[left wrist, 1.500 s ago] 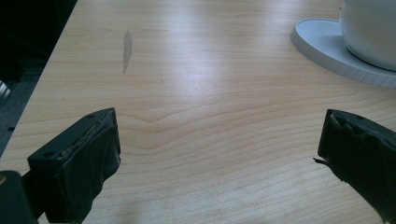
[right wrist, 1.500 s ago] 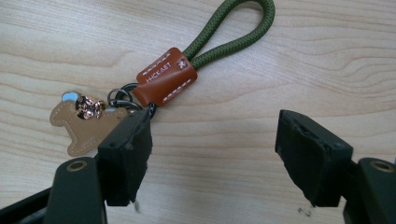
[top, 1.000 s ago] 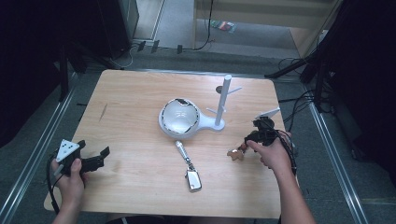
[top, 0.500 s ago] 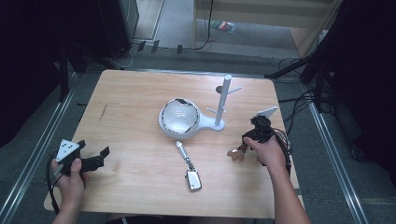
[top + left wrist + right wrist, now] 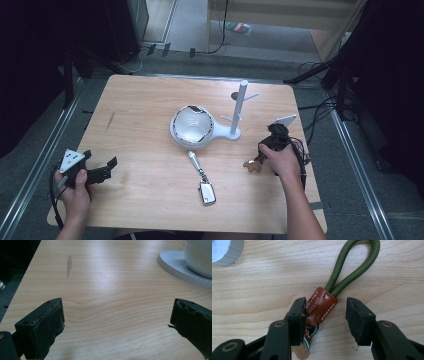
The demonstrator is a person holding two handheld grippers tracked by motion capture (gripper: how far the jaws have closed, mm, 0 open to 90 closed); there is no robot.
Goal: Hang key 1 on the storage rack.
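The keychain (image 5: 322,306), a brown leather tab with an olive-green cord loop (image 5: 352,265), lies on the worktop (image 5: 145,115) at the lower right of the high view, just left of my right hand (image 5: 282,160). In the right gripper view it sits in the middle of the frame between the jaws of my right gripper (image 5: 324,315): these have just been closing, the left jaw touches the tab's edge, and the right jaw stands apart from it, so nothing is pinched. My left gripper (image 5: 97,170) rests at the lower left of the high view, jaws spread wide over bare wood. Mid-frame in the high view I see a white bowl-shaped dish (image 5: 192,126) joined to a white peg stand (image 5: 240,107), and below them a silver key fob (image 5: 202,182).
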